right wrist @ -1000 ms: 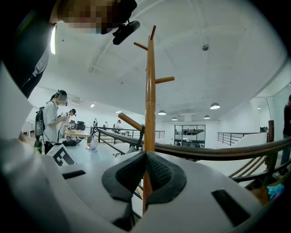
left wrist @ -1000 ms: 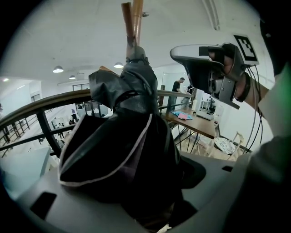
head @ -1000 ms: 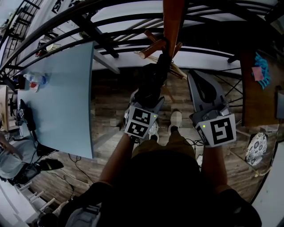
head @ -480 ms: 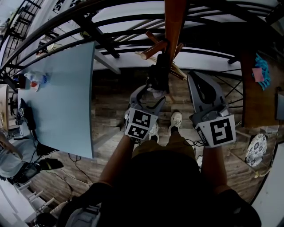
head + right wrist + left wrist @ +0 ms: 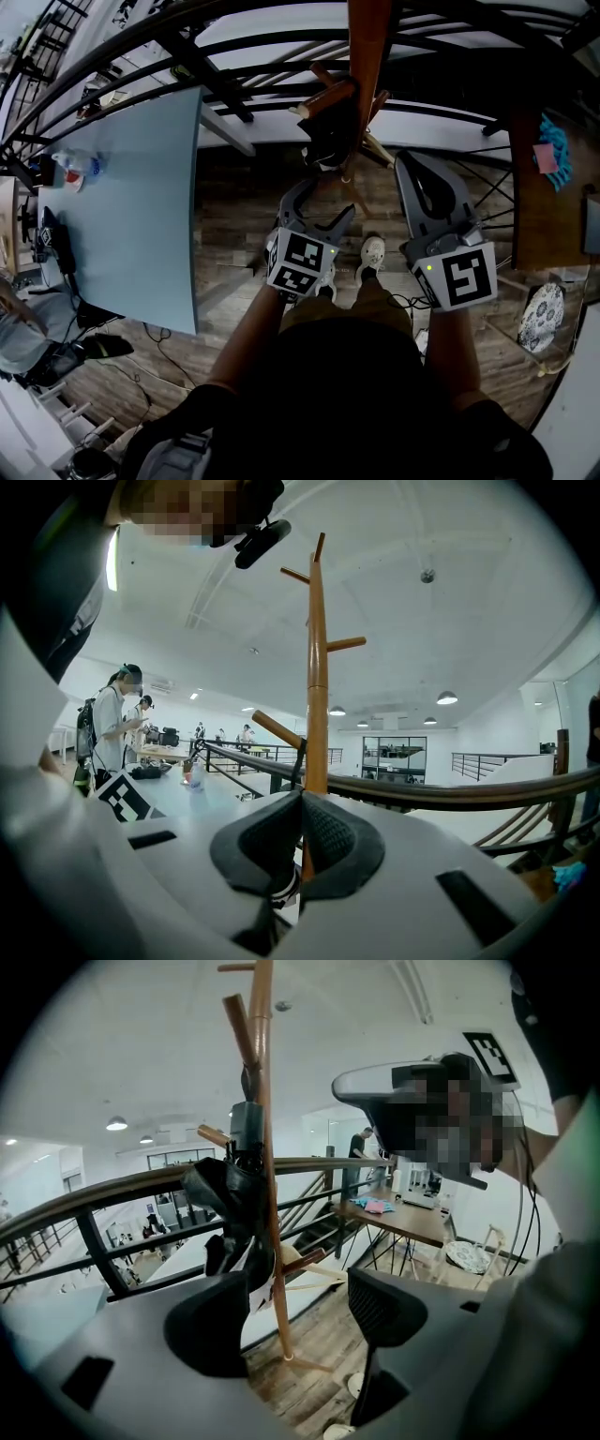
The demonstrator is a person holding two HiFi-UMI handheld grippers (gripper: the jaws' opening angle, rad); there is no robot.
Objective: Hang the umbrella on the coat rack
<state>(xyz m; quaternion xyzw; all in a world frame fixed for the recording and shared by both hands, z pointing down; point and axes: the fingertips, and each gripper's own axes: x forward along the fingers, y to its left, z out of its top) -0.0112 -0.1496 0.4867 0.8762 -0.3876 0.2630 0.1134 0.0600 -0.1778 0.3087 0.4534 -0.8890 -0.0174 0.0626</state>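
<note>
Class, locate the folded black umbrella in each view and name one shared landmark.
Head view: folded black umbrella, upper centre, on the wooden coat rack.
Left gripper view: umbrella left of centre.
Right gripper view: apparently only its strap, centre.
Shared landmark: the coat rack's upright pole.

Bright open workspace with a wood-plank floor (image 5: 234,244)
A black railing (image 5: 187,56) curves across twelve o'clock; a pale blue desk (image 5: 131,206) sits at nine, a brown desk (image 5: 530,169) at three, round ceiling lights (image 5: 447,697) overhead.
</note>
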